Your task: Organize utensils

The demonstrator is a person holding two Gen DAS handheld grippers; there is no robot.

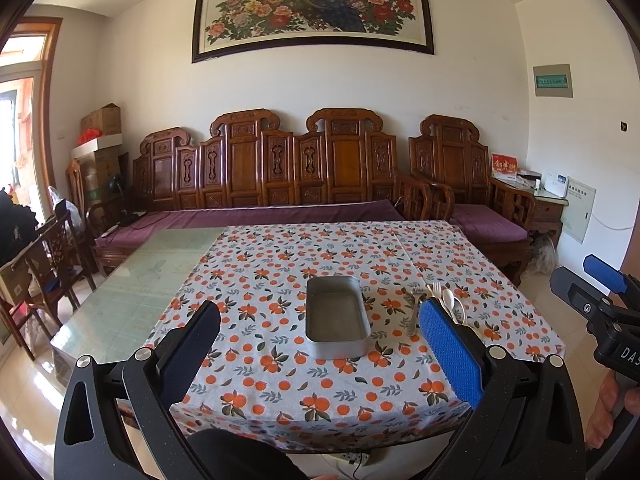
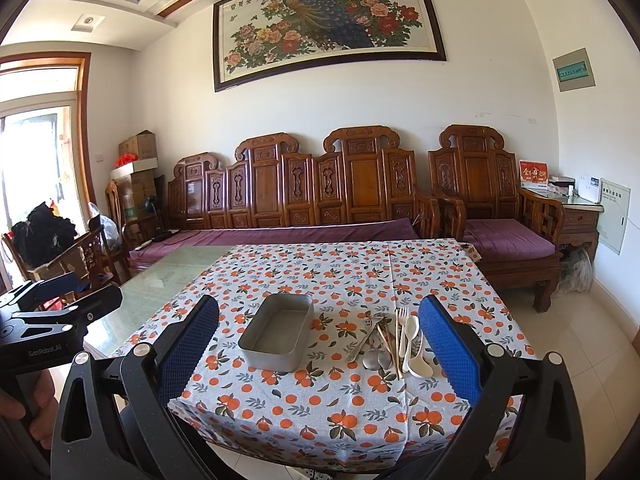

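An empty grey metal tray (image 1: 338, 316) (image 2: 278, 330) sits on the orange-print tablecloth (image 1: 320, 376) (image 2: 320, 392). To its right lies a pile of utensils (image 2: 394, 338) (image 1: 440, 300): metal spoons, a fork, chopsticks and white plastic spoons. My left gripper (image 1: 320, 320) is open and empty, held back from the table's near edge, facing the tray. My right gripper (image 2: 319, 316) is open and empty, also short of the near edge, with the tray and the pile between its fingers in view.
The left part of the table is bare glass (image 1: 132, 280). A carved wooden sofa (image 1: 272, 172) with purple cushions stands behind the table, an armchair (image 2: 492, 208) at the right. Wooden chairs (image 1: 52, 256) stand at the left. Each gripper shows at the edge of the other's view.
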